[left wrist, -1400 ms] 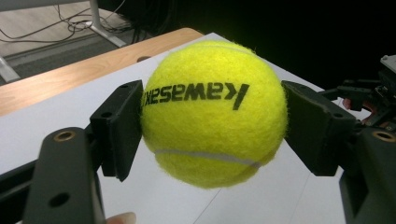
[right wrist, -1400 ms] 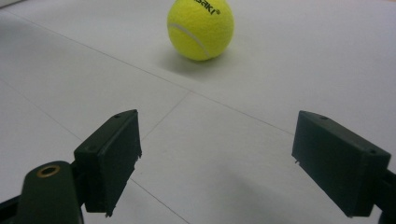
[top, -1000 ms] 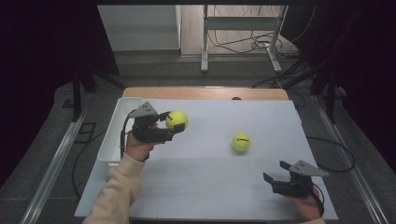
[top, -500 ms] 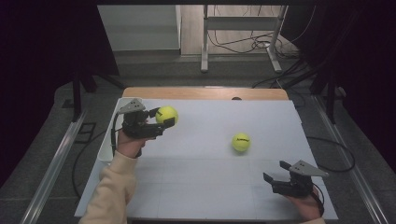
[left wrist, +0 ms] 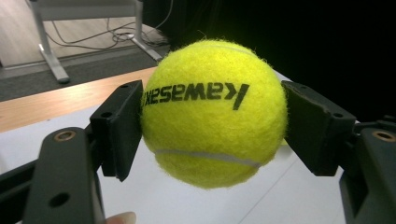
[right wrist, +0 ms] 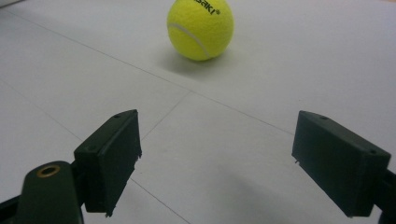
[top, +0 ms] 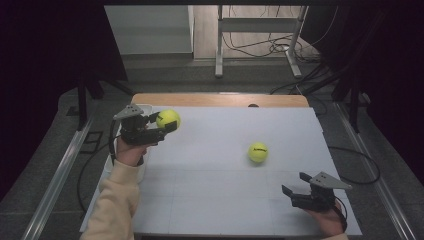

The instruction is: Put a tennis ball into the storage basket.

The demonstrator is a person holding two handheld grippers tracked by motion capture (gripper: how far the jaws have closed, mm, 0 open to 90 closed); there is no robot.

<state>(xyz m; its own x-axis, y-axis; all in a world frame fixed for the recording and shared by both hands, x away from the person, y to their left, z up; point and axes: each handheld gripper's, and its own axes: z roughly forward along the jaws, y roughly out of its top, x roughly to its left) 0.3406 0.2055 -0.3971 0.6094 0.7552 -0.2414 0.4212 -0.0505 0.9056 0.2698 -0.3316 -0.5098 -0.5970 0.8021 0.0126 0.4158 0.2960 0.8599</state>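
Observation:
My left gripper [top: 167, 123] is shut on a yellow tennis ball [top: 168, 119] and holds it in the air over the far left of the white table top [top: 220, 200]. In the left gripper view both black pads [left wrist: 122, 128] press the sides of that tennis ball [left wrist: 212, 112]. A second yellow tennis ball [top: 258, 152] lies on the table right of centre. My right gripper [top: 296, 186] rests low near the front right corner, open and empty. In the right gripper view its gripper [right wrist: 217, 158] points at the second tennis ball [right wrist: 201, 29] a short way ahead.
A white bin [top: 113, 159] stands along the table's left edge, under my left forearm. A strip of wooden table edge [top: 220, 100] runs along the far side. Cables and metal stand legs [top: 260, 45] lie on the floor beyond.
My left gripper has carried its tennis ball leftward and a little away, toward the table's far left corner. The right gripper and the second ball have stayed put.

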